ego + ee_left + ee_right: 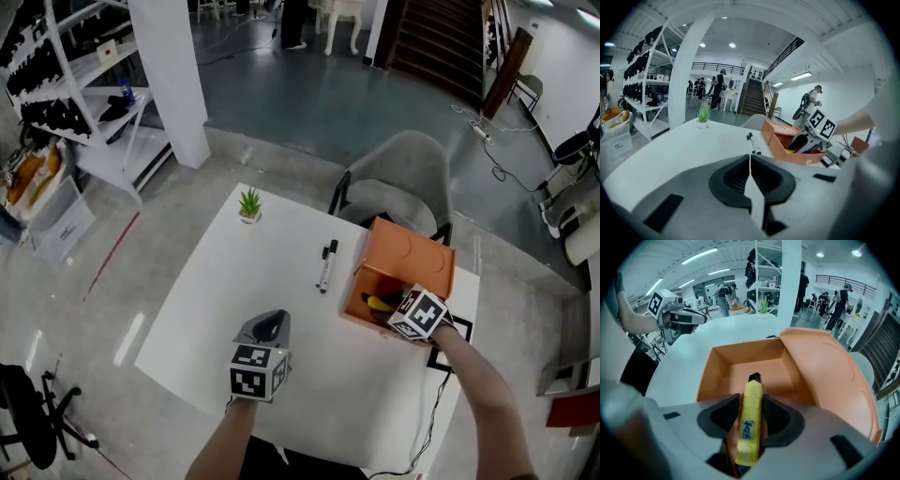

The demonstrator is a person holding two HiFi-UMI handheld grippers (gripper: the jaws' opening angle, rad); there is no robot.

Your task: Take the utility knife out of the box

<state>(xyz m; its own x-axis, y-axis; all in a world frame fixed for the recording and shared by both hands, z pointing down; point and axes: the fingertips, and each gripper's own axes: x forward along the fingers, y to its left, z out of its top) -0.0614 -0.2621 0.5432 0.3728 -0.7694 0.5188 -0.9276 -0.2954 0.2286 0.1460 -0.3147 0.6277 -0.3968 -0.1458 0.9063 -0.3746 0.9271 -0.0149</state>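
Note:
The orange box [412, 251] stands open on the white table [253, 281], its lid [834, 376] folded back. A yellow utility knife [751, 420] lies inside the box, black tip toward the far wall; in the head view a bit of the knife [379, 303] shows. My right gripper [751, 414] reaches steeply down into the box, its pads against both sides of the knife. My left gripper [270, 323] hovers over the table to the box's left, jaws shut with nothing between them. In the left gripper view the left gripper [750, 161] points past the box [785, 149].
Two black marker pens [326, 265] lie on the table left of the box. A small potted plant [249, 203] stands at the far left corner. A grey chair [403, 178] sits behind the table. A black cable [433, 412] runs off the near right edge.

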